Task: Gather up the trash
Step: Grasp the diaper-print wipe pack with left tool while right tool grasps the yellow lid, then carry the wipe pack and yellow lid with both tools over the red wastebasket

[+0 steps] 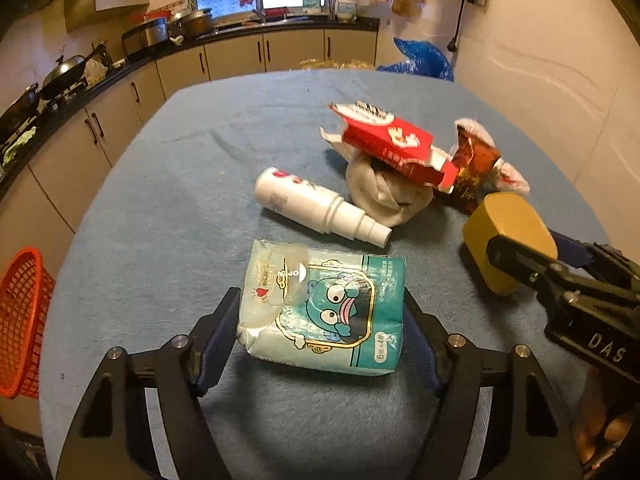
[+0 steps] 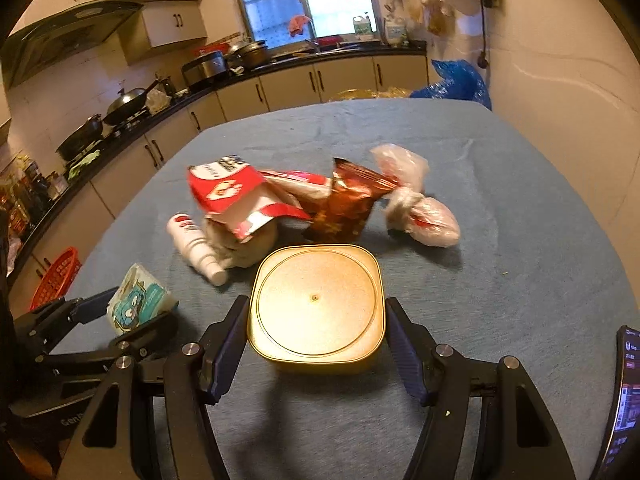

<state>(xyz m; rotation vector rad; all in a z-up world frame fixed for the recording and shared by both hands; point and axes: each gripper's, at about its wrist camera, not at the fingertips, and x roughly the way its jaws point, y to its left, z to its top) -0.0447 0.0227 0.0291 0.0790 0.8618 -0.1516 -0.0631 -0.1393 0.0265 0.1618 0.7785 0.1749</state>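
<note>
A teal tissue pack (image 1: 320, 312) with a cartoon face lies on the blue-clothed table (image 1: 192, 168). My left gripper (image 1: 320, 296) is shut on it, a pad against each side. In the right wrist view the pack (image 2: 136, 300) sits tilted in that gripper (image 2: 132, 312). My right gripper (image 2: 316, 302) is shut on a square gold tin (image 2: 316, 304), which looks tipped up off the cloth in the left wrist view (image 1: 508, 236). Behind lie a white bottle (image 1: 316, 208), a torn red-and-white carton (image 1: 392, 144), a dark red snack bag (image 2: 348, 204) and a knotted plastic bag (image 2: 424, 216).
An orange mesh basket (image 1: 20, 320) stands on the floor left of the table. A crumpled beige cloth (image 1: 380, 196) sits under the carton. A blue plastic bag (image 1: 424, 58) is beyond the far edge. A phone screen (image 2: 624, 392) shows at the right. Kitchen counters run along the left.
</note>
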